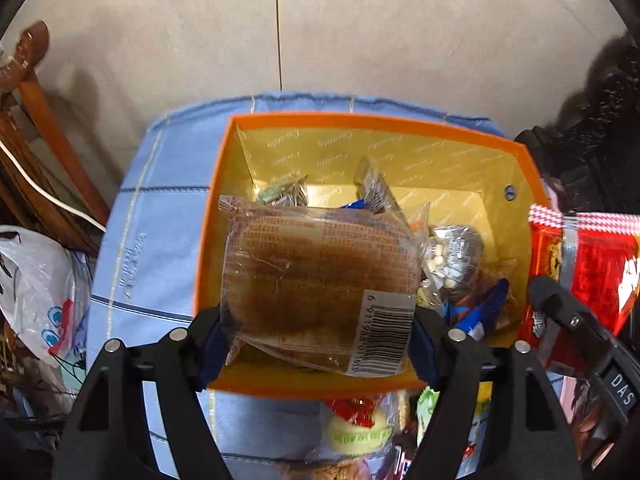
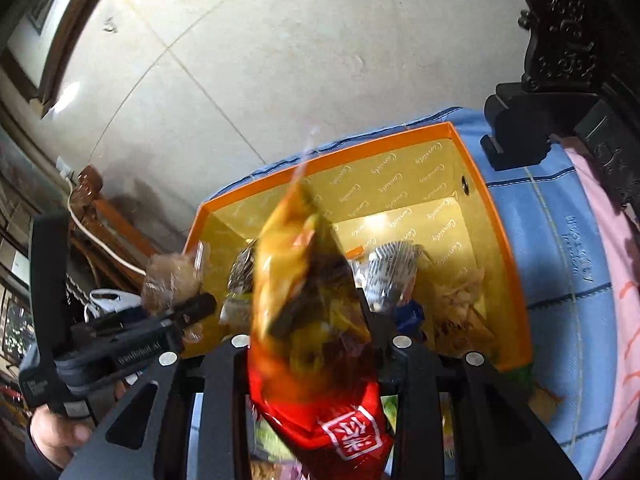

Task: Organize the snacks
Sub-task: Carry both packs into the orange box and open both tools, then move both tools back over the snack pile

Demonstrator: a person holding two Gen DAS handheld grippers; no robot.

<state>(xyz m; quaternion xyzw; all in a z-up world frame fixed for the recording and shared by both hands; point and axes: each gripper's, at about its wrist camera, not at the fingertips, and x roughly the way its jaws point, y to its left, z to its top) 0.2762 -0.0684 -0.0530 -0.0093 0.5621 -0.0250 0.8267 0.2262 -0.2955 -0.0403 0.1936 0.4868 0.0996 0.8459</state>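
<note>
The left gripper (image 1: 316, 336) is squeezing a soft, light bread pack (image 1: 320, 280) over the orange box (image 1: 360, 120), while the right gripper (image 2: 312, 344) is pinching a crinkly red snack bag (image 2: 316, 360) above the box's near edge.

- A home, by the look of it — beige tiled floor (image 1: 360, 40) underfoot.
- Carved dark wooden furniture (image 2: 568, 40) on one side, a reddish wooden chair (image 1: 36, 120) on the other.
- Blue checked cloth (image 1: 160, 220), pink bedding (image 2: 612, 260) — domestic clutter, a plastic bag (image 1: 36, 288) alongside.
</note>
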